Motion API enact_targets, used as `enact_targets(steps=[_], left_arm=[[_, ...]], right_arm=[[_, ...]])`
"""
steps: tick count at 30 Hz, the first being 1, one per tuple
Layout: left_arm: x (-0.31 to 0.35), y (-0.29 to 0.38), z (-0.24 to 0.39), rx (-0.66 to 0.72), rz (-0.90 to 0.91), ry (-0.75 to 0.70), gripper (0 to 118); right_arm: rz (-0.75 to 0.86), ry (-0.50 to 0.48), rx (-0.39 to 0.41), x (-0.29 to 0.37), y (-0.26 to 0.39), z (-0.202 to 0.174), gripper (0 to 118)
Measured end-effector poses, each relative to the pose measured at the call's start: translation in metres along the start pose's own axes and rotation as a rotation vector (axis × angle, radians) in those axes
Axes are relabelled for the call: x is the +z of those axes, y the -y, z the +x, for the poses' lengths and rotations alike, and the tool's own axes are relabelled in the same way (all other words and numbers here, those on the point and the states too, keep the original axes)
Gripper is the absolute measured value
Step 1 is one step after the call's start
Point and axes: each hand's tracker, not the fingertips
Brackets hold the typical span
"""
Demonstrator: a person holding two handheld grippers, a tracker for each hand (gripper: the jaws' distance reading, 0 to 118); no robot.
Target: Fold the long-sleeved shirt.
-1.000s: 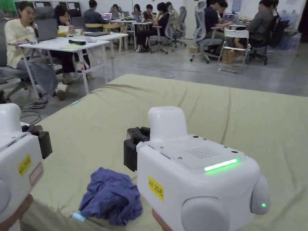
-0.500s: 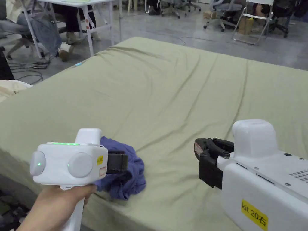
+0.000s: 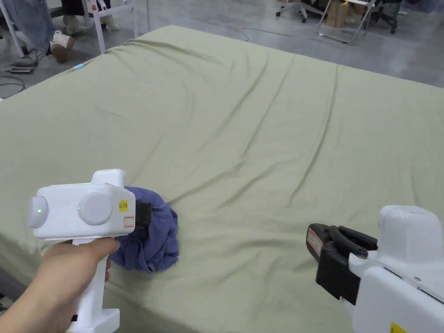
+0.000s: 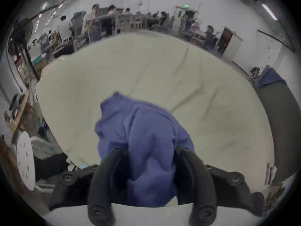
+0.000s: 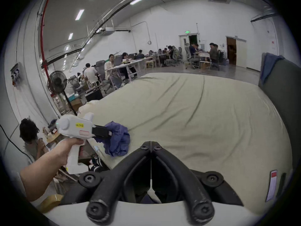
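Sitting in a crumpled wad near the front left edge of the bed, the blue shirt is all bunched up on the pale green sheet. The left gripper has its jaws spread with shirt fabric bulging up between them, though I can't tell if both jaws are really squeezing it. The right gripper hovers well off to the right over bare sheet, jaw tips pressed together with nothing in them.

Crumpled soft blue cloth shirt, matt creased olive cloth bedsheet, smooth glossy white plastic left claw housing
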Motion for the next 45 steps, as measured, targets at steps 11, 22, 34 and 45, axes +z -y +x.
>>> enact_targets(steps=[11,22,34,45], left_arm=[[0.187,-0.079,0.170,-0.138,0.364,0.432,36],[0.071,0.023,0.389,-0.382,0.033,0.437,36],[-0.068,0.166,0.462,-0.565,-0.344,0.322,63],[0.072,0.080,0.303,-0.361,0.257,0.335,112]], right_arm=[[0.260,0.106,-0.150,0.123,-0.032,0.062,0],[0.282,0.287,-0.172,0.196,-0.007,0.119,0],[0.082,0.317,-0.267,0.171,0.054,0.148,0],[0.089,0.280,-0.305,0.153,0.051,0.150,0]])
